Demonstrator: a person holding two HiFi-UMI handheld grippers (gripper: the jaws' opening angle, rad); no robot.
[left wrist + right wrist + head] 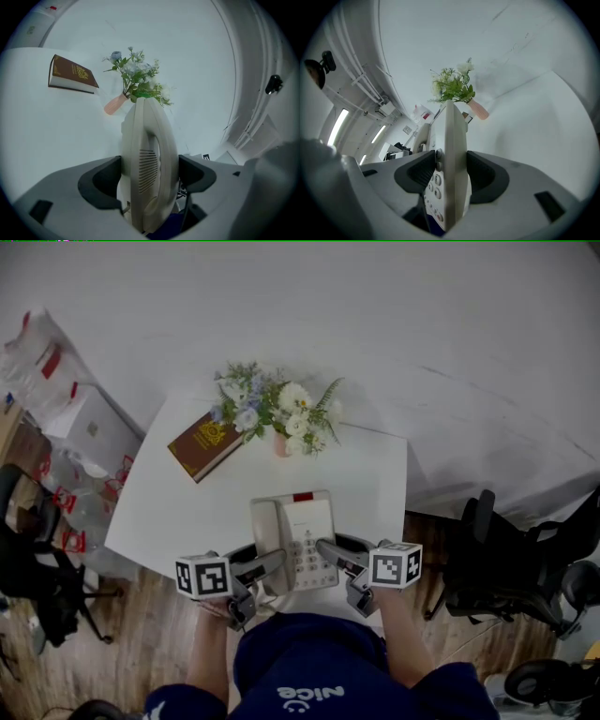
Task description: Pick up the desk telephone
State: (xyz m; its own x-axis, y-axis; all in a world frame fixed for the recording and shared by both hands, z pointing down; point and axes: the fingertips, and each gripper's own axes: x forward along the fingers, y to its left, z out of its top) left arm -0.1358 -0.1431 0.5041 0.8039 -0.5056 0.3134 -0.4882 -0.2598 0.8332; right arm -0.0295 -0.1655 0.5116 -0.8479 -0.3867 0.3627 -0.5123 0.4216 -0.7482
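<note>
A cream desk telephone (293, 538) with a keypad and its handset on the left side hangs above the near edge of the white table (169, 512), held from both sides. My left gripper (272, 565) is shut on the handset side; in the left gripper view the phone (149, 168) fills the gap between both pads. My right gripper (330, 550) is shut on the phone's right edge, and in the right gripper view the keypad body (451, 178) stands edge-on between its jaws.
A vase of flowers (281, 418) and a brown book (206, 442) sit at the table's far side. Black office chairs stand at the right (497, 568) and left (37, 568). Plastic bags (56, 399) lie at the left on the wooden floor.
</note>
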